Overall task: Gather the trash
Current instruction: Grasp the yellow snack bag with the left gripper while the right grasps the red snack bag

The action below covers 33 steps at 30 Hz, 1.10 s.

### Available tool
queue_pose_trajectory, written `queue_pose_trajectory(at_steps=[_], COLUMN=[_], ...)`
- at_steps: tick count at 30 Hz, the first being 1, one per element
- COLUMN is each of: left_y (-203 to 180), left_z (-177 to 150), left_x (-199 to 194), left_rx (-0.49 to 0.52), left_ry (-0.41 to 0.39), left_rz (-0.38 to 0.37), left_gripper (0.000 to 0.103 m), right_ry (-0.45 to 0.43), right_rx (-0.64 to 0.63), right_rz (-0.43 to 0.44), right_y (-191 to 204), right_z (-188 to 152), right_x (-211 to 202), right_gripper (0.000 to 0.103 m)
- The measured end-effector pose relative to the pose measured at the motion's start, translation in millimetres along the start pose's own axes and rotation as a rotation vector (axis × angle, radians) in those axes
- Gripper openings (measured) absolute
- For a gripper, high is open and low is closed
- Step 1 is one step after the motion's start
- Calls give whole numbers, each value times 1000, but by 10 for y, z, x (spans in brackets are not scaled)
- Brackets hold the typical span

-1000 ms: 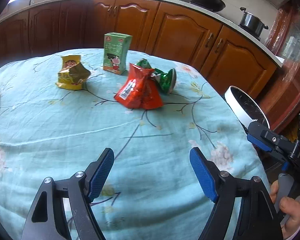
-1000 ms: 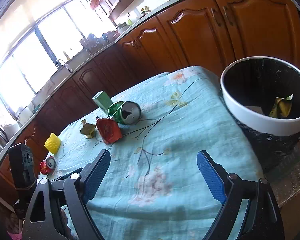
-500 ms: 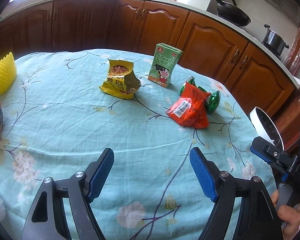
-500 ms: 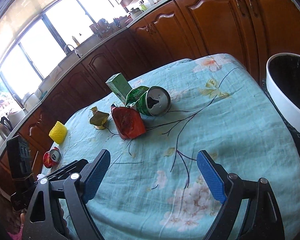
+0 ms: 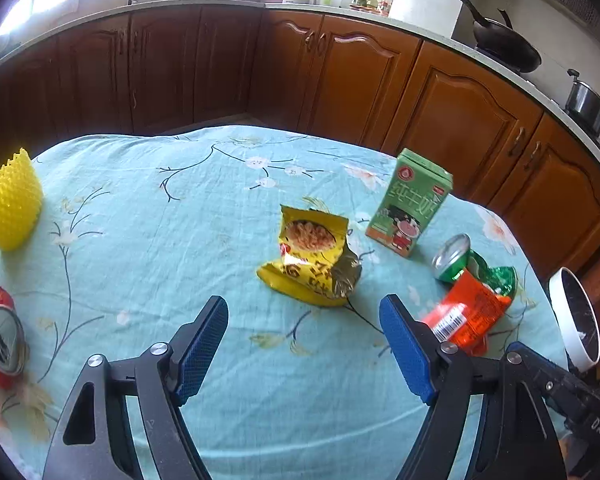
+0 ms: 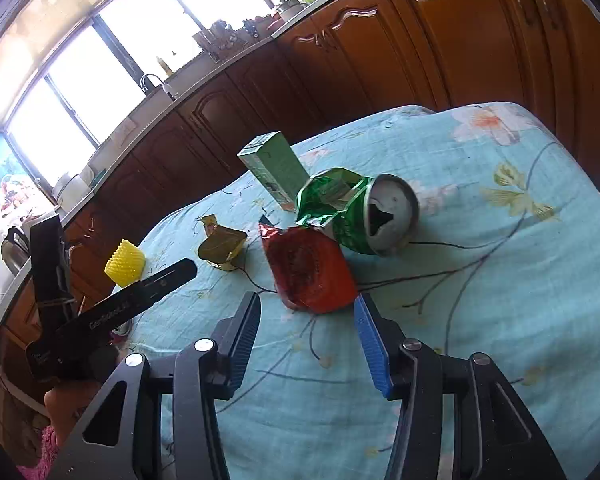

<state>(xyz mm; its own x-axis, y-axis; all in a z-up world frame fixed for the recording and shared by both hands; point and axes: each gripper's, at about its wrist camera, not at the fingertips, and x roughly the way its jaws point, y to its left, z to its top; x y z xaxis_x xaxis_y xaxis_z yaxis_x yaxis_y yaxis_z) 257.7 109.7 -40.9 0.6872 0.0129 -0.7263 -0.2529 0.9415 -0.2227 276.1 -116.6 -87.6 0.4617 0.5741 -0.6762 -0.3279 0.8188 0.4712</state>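
Trash lies on a table under a teal flowered cloth (image 5: 140, 208). My left gripper (image 5: 302, 314) is open and empty, its tips just short of a crumpled yellow snack wrapper (image 5: 312, 264). Right of that wrapper are an upright green drink carton (image 5: 410, 204), a crushed green can (image 5: 456, 256) and a red wrapper (image 5: 468, 314). My right gripper (image 6: 307, 306) is closing. The near edge of the red wrapper (image 6: 312, 268) sits at its tips, and the pads are not touching it. Behind it lie the green can (image 6: 364, 216), the carton (image 6: 276, 172) and the yellow wrapper (image 6: 222, 244).
A crushed red can (image 5: 0, 336) and a yellow ribbed cup (image 5: 12, 200) are at the table's left. The white-rimmed black bin (image 5: 576, 316) stands off the right edge. Brown kitchen cabinets (image 5: 360, 80) run behind. The left gripper's body (image 6: 112, 308) and a hand show at left.
Both views have swung left across the table. The right gripper has come up to the red wrapper and its jaws have narrowed. The bin has slid almost out of the right view.
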Motion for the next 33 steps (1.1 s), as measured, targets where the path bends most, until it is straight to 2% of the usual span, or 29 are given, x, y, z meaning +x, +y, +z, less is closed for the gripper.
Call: queue_pose_trajectory(at_steps=[5,6,7,8,10,14,16,20,23,27,29,31,33], left_y=[84,95,93,88,93,65,34,-61,-214,-286,-221,-165,-123], left_z=[152,150,148,146,116,53,-5,-141,-247,-231,-193,-113,-50], left_x=[324,383,441,503,569,500,421,248,108,89,111,145,214], left_rx=[-10,-7,-2,3,-2,3,2,0,37,49,22,15,21], left_ry=[30,38,51,74,102,95,90,80,63,51,44,7,7], left_rz=[-8,-15,-22,-30,-64,-78,-97,-132,-157,-139,-125,-88,-49], left_gripper=[74,71,61,45,27,14,11,8,8,10,28,41,43], right_ry=[6,11,18,28,25,13,5,-16,-32,-41,-43,-47,-53], right_rx=[-40,-46,-52,-58,-64,-62,-53,-42,-27,-6,4,15,25], right_rz=[-6,-9,-10,-11,-2,26,35,34,23,-6,-19,-24,-25], right_y=[187,208,217,224,227,208,186,99,-11,-147,-205,-257,-284], right_z=[99,115,116,116,90,14,-28,-121,-204,-288,-322,-356,-376], right_x=[230,278,313,351,328,141,32,-215,-408,-592,-673,-743,-788], right_gripper=[39,30,16,9,6,5,5,4,4,4,4,4,4])
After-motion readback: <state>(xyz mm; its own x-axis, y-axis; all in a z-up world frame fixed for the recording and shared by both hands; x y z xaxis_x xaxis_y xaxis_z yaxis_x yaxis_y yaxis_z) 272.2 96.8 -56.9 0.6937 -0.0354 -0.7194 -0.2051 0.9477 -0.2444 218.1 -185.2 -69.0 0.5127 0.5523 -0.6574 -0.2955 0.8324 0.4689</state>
